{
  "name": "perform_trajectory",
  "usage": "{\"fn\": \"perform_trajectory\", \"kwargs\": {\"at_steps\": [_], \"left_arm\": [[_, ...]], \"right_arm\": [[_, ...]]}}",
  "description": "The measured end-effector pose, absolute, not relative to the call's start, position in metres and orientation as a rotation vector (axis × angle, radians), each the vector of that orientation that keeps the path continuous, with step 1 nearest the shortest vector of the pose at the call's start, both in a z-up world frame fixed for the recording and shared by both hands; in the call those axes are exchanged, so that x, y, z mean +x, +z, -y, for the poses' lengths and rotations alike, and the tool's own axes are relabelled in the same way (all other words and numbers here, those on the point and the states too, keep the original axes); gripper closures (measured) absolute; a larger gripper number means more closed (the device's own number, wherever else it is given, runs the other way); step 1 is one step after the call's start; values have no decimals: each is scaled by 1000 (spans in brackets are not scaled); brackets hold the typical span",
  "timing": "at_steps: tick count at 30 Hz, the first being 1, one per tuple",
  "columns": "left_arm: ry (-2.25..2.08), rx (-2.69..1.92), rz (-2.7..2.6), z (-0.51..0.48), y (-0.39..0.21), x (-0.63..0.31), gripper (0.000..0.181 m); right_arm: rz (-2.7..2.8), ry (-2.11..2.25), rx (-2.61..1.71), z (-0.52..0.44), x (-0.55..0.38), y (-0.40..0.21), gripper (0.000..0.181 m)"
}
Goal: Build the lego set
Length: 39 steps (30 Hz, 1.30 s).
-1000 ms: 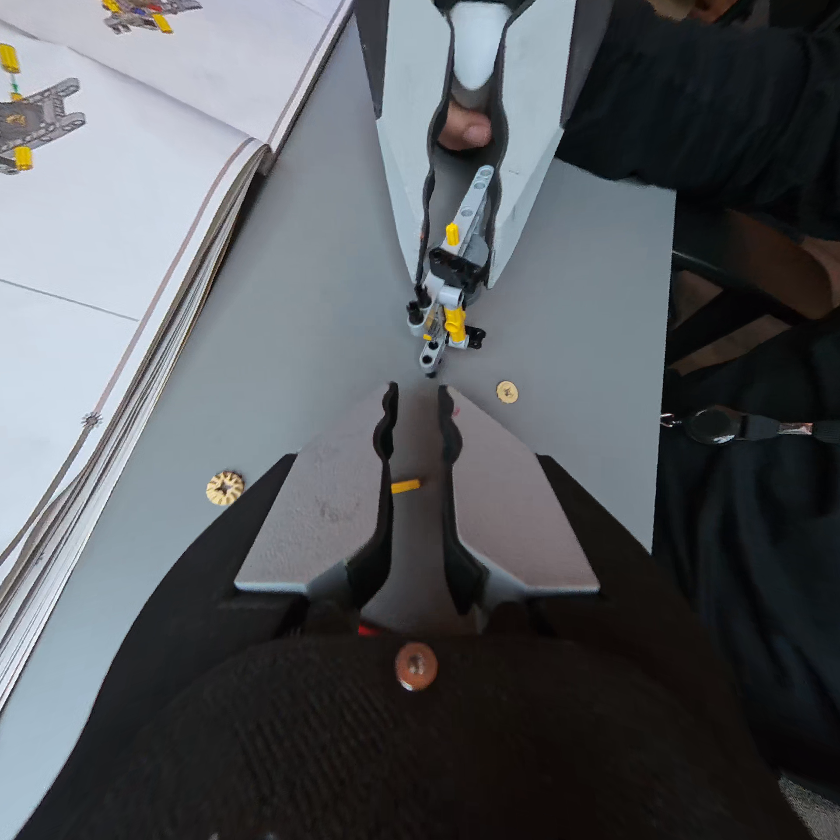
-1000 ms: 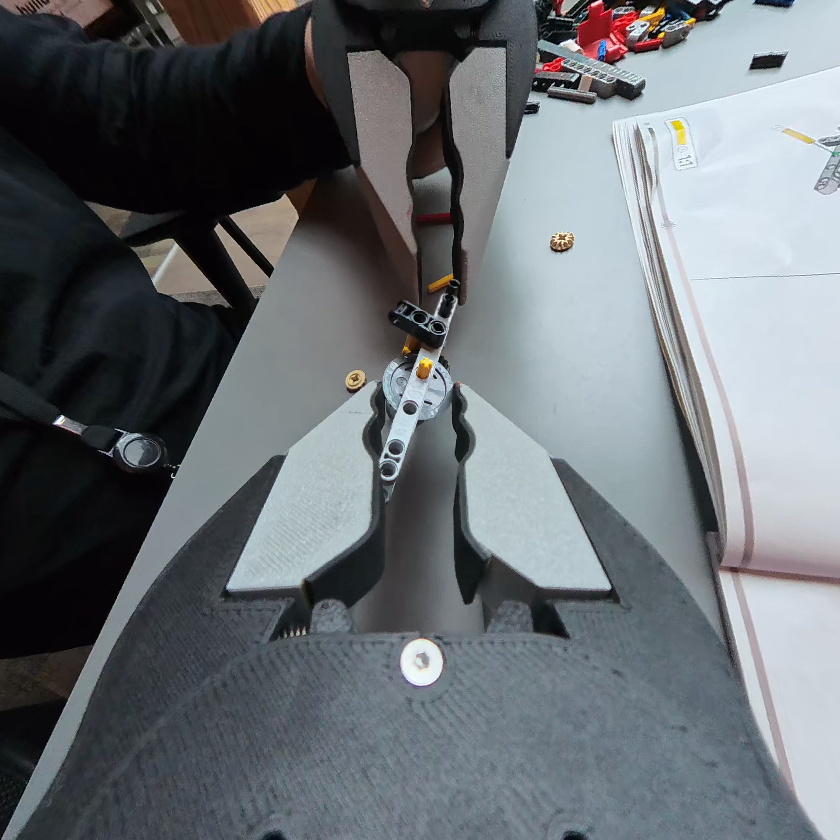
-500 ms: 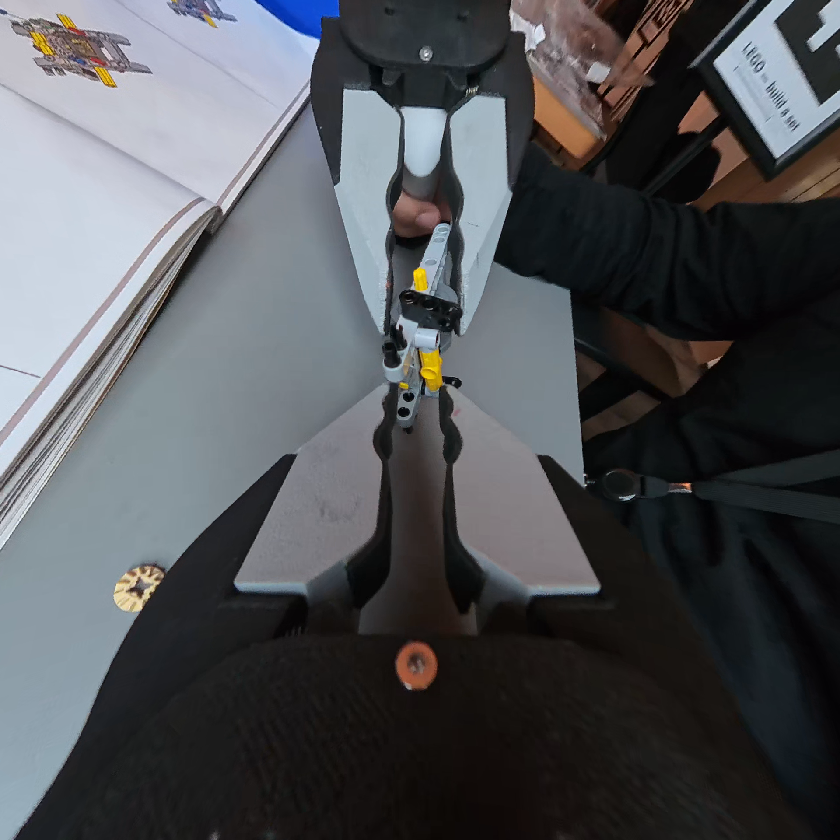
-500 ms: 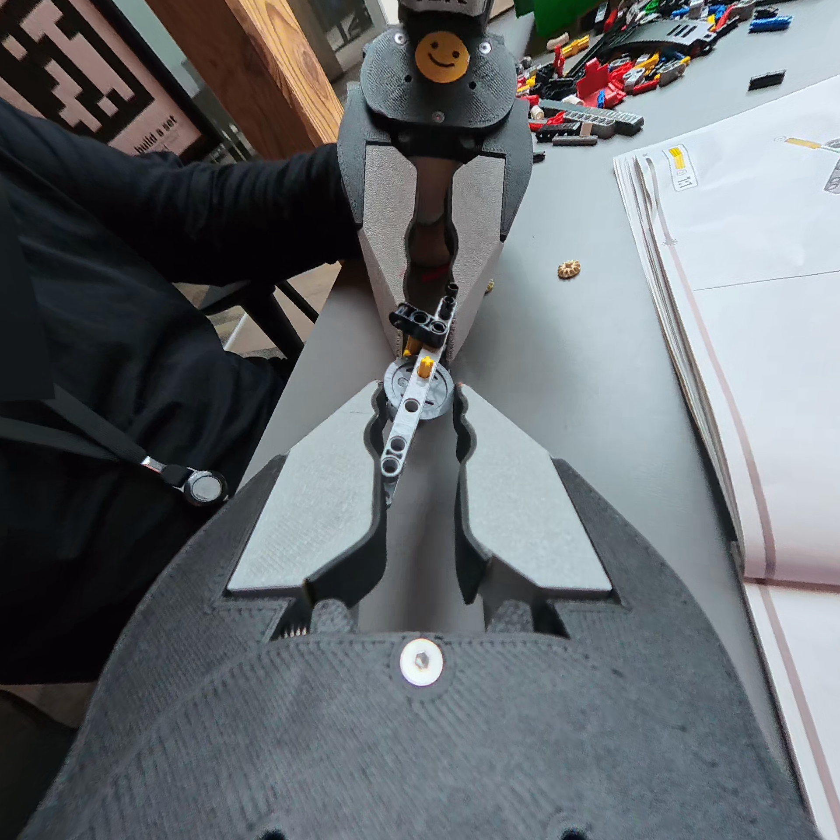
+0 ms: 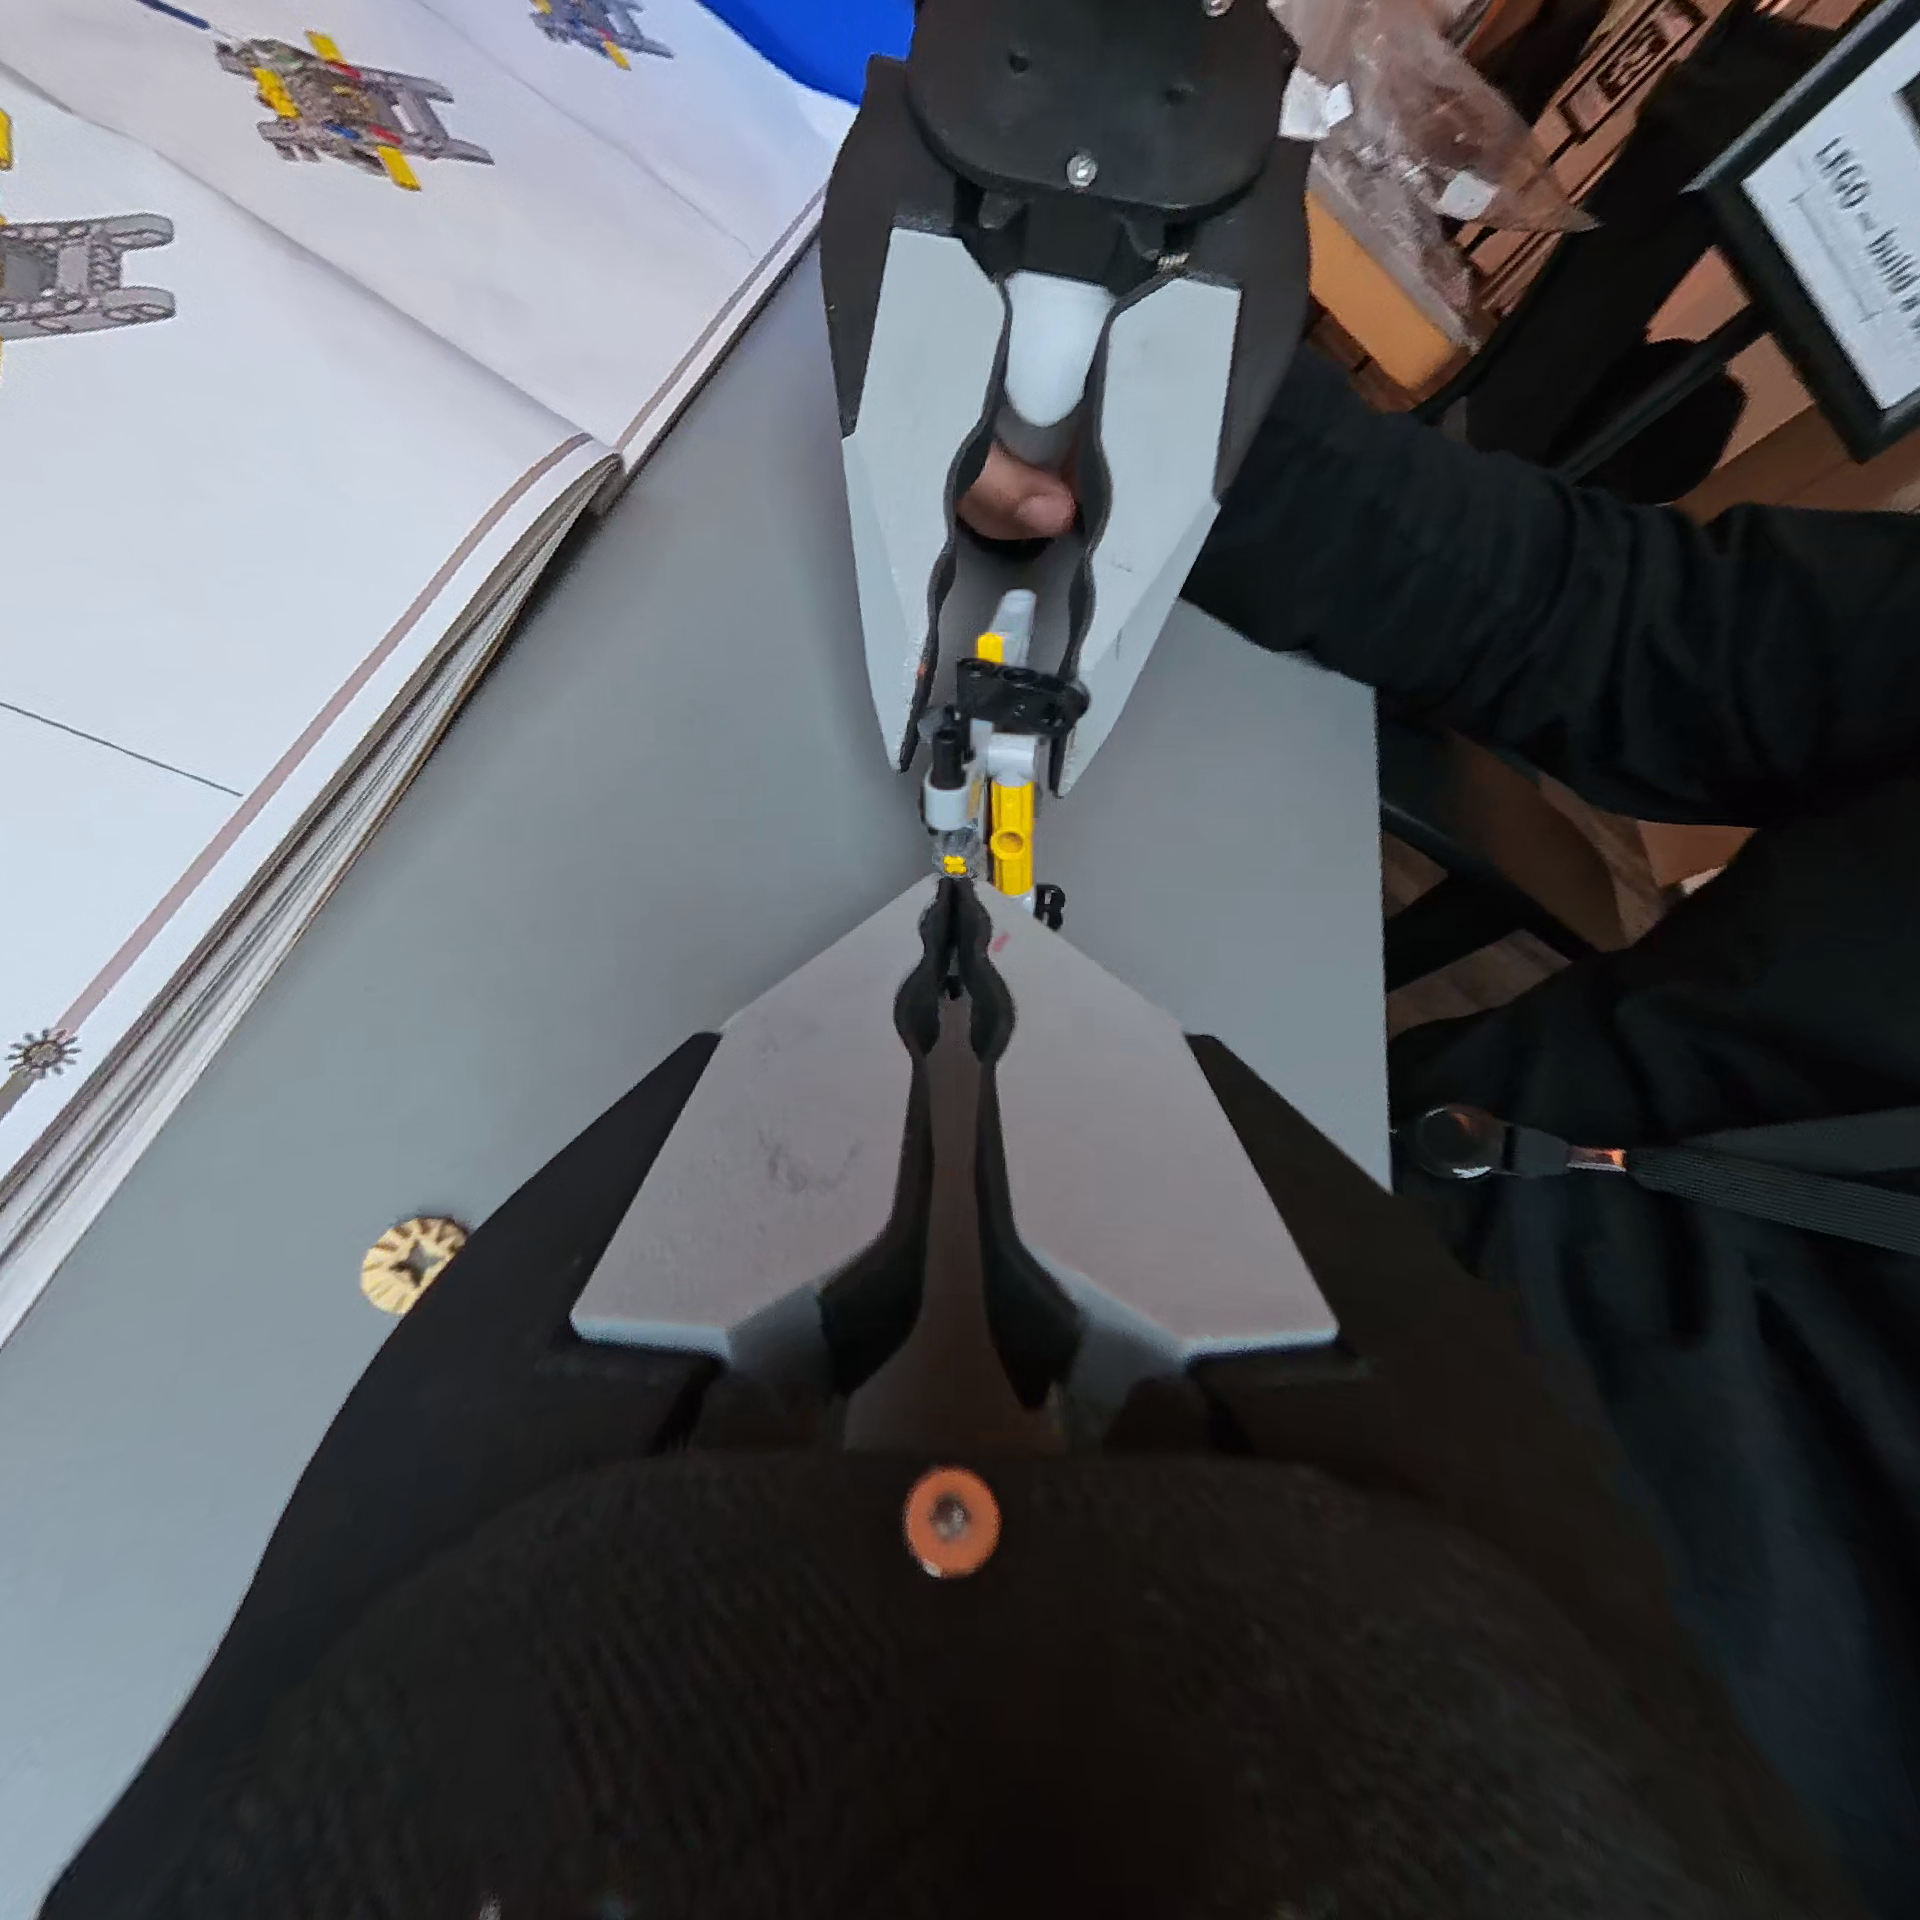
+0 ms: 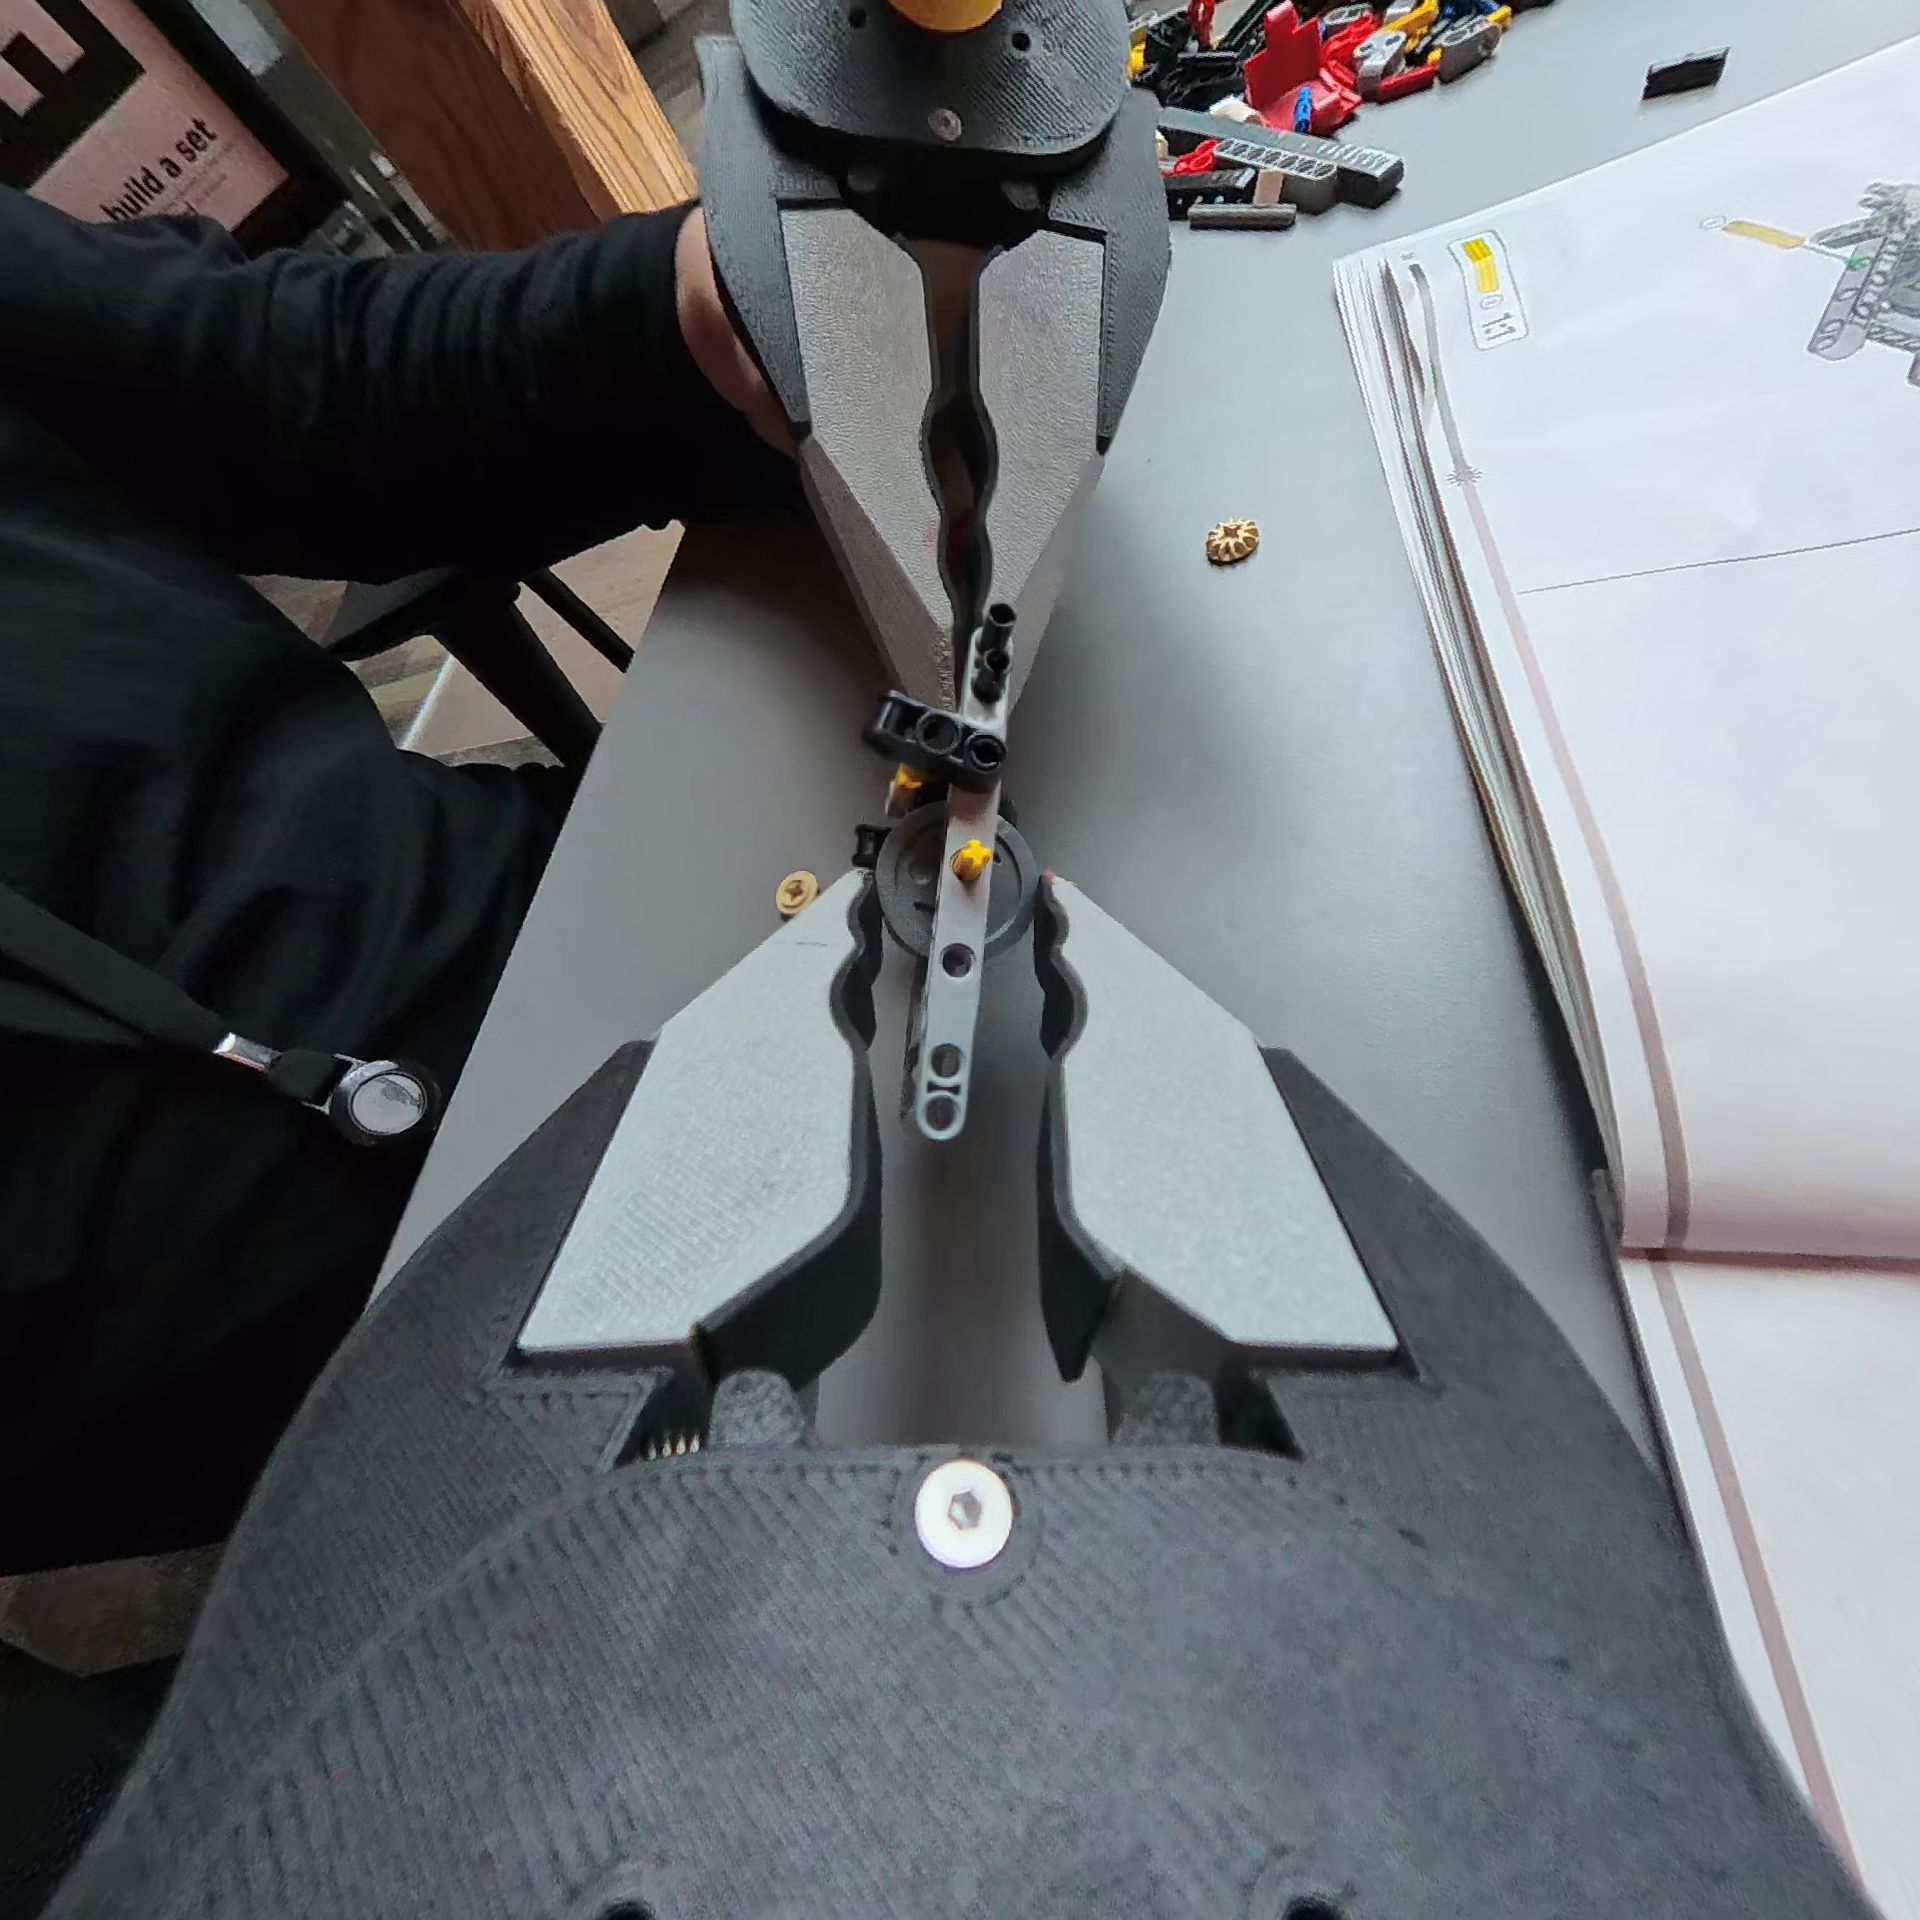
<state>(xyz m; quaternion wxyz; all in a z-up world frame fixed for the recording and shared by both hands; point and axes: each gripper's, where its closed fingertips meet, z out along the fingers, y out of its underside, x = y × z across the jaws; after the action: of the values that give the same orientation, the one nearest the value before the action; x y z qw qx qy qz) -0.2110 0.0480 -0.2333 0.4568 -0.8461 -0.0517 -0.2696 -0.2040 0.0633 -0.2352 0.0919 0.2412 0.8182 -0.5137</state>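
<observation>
A small lego assembly point(image 6: 951, 966) of a light grey beam, a dark round disc, a black connector and yellow pins hangs above the grey table point(image 6: 1247, 831) between both grippers. My right gripper point(image 6: 954, 888) is shut on it at the disc. In the left wrist view the right gripper point(image 5: 987, 769) comes in from the top with the assembly point(image 5: 1013, 821) at its tips. My left gripper point(image 5: 951, 904) is shut on the assembly's far end. It also shows in the right wrist view point(image 6: 977, 655), where a black pin sticks out beside its tips.
An open instruction booklet point(image 5: 260, 520) lies along one side of the table and also shows in the right wrist view point(image 6: 1714, 727). A tan gear point(image 5: 412, 1262) and a small tan round piece point(image 6: 797, 894) lie on the table. A pile of loose bricks point(image 6: 1309, 94) sits at the far end. A person's black sleeve point(image 5: 1558, 623) is at the table edge. My left and right fingertips are right by each other. The small tan round piece point(image 6: 797, 894) is about 6 cm from my right fingertips.
My left gripper rose from the table, moved up to the end of the assembly and closed on it. The right gripper kept its hold on the assembly.
</observation>
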Motion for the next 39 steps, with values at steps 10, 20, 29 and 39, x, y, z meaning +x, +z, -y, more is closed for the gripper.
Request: {"fn": "perform_trajectory", "kwargs": {"at_steps": [10, 20, 29, 39], "left_arm": [[-587, -2176, 108, -45, -246, -213, 181], [-627, -2178, 120, -46, -247, -212, 168], [-621, -2199, 119, -46, -250, -210, 181], [-503, -2212, 59, -42, -235, -216, 150]], "right_arm": [[-2572, -1434, 721, -66, -206, -249, 155], [-2541, -1409, 703, -60, -202, -250, 155], [-2511, -1390, 748, -63, -204, -252, 155], [-2483, -1366, 752, -59, -201, -253, 156]]}}
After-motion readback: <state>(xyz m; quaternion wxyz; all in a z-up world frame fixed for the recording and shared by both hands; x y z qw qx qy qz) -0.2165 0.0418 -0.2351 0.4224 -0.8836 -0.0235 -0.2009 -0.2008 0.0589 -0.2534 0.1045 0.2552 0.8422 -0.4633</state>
